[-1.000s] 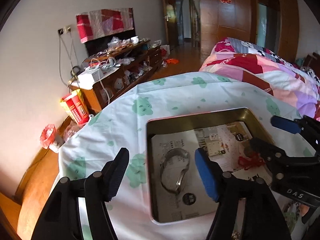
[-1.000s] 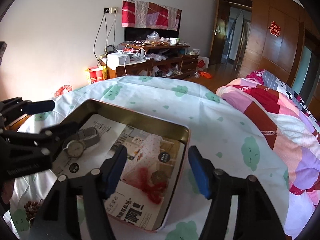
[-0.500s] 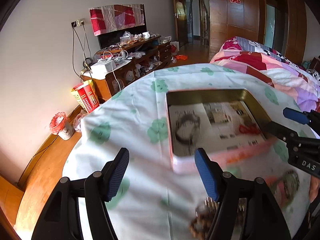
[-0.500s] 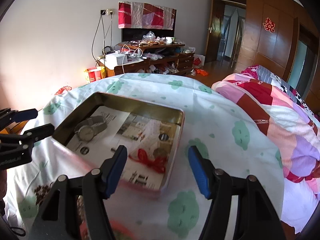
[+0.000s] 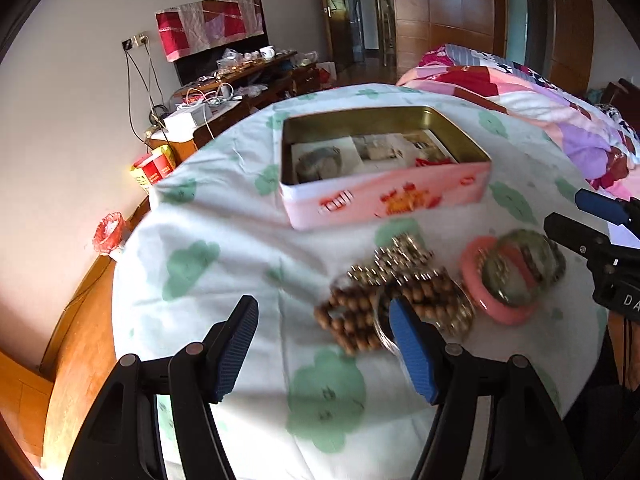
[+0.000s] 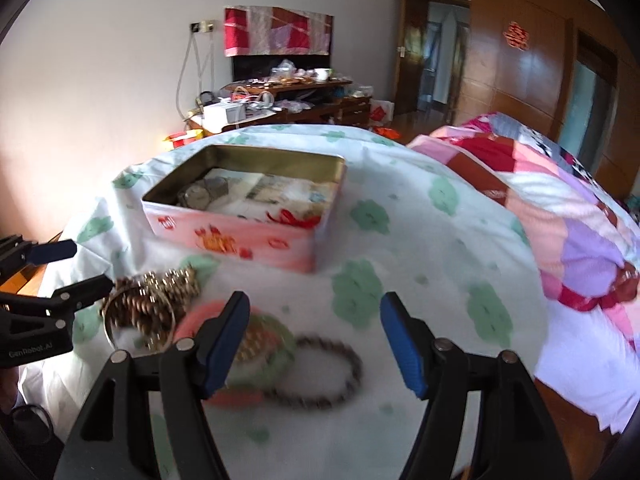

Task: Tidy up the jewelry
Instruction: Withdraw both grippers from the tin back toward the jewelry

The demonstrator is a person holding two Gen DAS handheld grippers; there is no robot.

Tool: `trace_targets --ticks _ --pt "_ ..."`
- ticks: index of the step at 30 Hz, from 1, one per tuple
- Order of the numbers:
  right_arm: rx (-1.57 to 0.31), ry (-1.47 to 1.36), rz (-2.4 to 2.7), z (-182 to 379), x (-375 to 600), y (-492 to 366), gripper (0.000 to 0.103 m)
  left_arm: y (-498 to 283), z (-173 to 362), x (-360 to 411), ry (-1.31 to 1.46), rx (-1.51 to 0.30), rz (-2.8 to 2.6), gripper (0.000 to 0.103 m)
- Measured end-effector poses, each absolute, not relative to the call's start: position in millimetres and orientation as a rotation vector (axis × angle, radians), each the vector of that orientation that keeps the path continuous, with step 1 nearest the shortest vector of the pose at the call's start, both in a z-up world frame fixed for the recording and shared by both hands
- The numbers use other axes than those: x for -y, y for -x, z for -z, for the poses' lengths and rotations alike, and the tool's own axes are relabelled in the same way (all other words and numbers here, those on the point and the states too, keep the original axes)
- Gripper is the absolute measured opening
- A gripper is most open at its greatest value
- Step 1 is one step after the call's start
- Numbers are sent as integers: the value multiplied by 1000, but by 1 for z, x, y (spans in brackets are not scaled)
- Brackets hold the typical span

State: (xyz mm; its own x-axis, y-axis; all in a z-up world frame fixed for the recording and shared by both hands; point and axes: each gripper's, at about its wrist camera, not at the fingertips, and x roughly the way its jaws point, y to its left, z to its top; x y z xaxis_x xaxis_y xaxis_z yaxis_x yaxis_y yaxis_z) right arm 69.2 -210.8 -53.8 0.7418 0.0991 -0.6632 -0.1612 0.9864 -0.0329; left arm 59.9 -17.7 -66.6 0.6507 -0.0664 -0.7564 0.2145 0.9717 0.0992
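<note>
Both grippers hover over the worktop (image 5: 224,216), which wears a white cloth with green cloud prints. The left gripper (image 5: 322,354) has its jaws spread wide with nothing between them but bare cloth; its right blue pad sits in front of the wooden bead bracelet (image 5: 352,320). The right gripper (image 6: 314,338) also stands released, its jaws having just been opening further, and nothing is gripped between them. Below it lies a dark beaded bracelet (image 6: 320,372), flat on the cloth. Just left of that, a pink bangle (image 6: 200,316) and a green bangle (image 6: 276,344) overlap, partly hidden behind the left pad. Further left, a heap of gold-coloured chain (image 6: 172,280) tangles with the wooden beads. Behind the pile, the pink tin (image 6: 240,236) sits open. Inside it, on printed paper, a watch (image 6: 200,196) lies toward the left and a red knotted ornament (image 6: 294,216) by the near wall. The jewelry looks blurred in both views.
</note>
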Motion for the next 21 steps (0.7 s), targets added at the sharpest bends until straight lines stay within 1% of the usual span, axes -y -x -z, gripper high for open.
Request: trace_targets --ticks 8,10,12,15,18,21 --pt "-720 87 -128 59 210 -48 70 -55 68 19 -172 -835 161 68" --pt "-727 80 -129 63 211 -48 70 -54 69 22 -176 -835 175 66" --pt "-730 79 -132 64 210 -48 70 -54 71 24 -179 -840 185 58" --pt "-736 87 -138 68 208 -46 70 -56 75 26 -175 -857 199 49" --pt "-741 97 -147 71 204 -46 70 -58 79 28 -169 -877 217 40" --pt "-743 106 -154 73 199 -45 70 -59 83 32 -178 -886 230 34"
